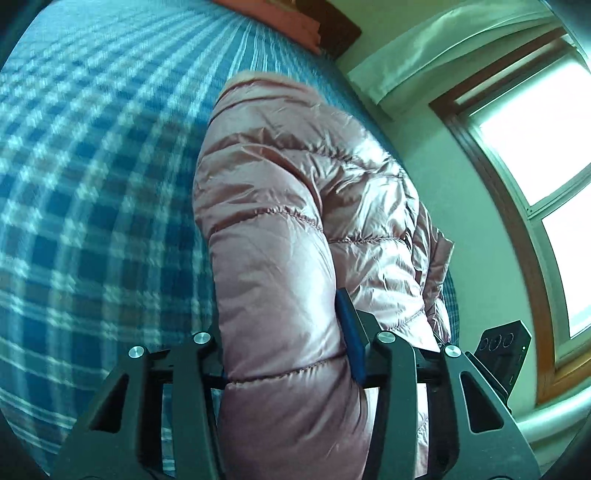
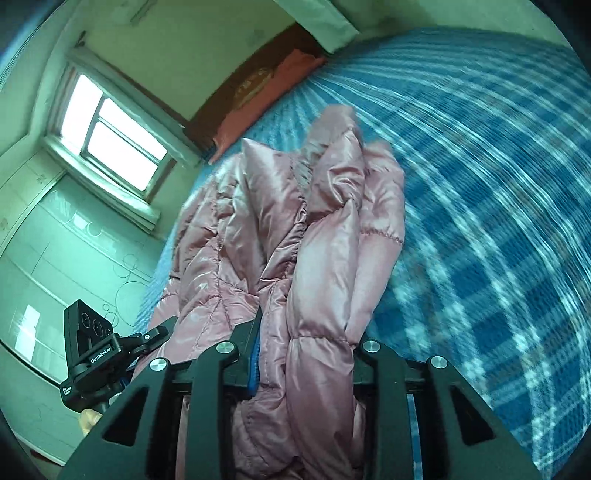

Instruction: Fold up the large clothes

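Left wrist view: my left gripper (image 1: 286, 354) has its jaws clamped on a thick puffy section of the pink down jacket (image 1: 295, 206). The blue pad presses into the fabric on the window side; the other finger is hidden behind the bulge. From that grip the jacket runs away over the plaid bed (image 1: 92, 192), toward the red pillow (image 1: 288, 18) at the head. The window (image 1: 535, 147) is on the far side of the jacket, and my other gripper's body shows just below it. My guess: I hold the edge so the quilted bulk can be lifted and folded over.

Right wrist view: my right gripper (image 2: 306, 365) has its jaws clamped on a bunched roll of the same jacket, several layers gathered between them. The jacket lies heaped on the bed, with the window (image 2: 110, 144) beyond its far edge and the pillow past its top end. My left gripper sits at the window-side edge of the jacket. Both grips are at the near hem, which suits carrying that end toward the collar. Slippery shell, so it may slide.
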Demonstrator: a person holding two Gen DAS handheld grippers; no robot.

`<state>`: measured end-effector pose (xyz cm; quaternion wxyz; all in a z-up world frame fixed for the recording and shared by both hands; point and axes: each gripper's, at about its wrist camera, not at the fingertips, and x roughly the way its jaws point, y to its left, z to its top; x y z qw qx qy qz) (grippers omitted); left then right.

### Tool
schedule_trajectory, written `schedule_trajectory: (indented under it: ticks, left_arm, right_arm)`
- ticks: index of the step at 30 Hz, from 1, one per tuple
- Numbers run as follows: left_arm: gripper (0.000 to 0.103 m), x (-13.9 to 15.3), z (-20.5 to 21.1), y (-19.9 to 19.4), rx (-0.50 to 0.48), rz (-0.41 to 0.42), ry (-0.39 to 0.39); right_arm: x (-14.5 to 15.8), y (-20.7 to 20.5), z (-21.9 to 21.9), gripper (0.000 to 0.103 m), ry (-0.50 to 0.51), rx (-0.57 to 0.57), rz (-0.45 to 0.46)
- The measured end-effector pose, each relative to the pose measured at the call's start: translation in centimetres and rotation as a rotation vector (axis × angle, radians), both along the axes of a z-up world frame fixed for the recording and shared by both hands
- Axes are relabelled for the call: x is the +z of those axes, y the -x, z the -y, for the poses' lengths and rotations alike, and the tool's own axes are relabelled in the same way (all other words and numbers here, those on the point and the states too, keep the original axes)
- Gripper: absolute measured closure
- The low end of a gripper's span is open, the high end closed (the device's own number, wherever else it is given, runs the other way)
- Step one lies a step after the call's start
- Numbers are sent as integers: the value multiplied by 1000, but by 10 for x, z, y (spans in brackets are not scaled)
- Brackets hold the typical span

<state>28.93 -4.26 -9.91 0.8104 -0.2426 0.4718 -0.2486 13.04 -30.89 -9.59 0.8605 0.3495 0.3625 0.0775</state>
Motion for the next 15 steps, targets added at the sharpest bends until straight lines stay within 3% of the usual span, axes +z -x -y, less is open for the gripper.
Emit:
schedule_trajectory:
  ticks: [8,15]
  left_arm:
    - [60,23,-73,-30,111,79,-9]
    - [60,5,-135,-69,189,61,-41]
  right_arm:
    - [25,-63,-62,73,-3,102,76]
    - [1,-121,-107,73,-17,157,38]
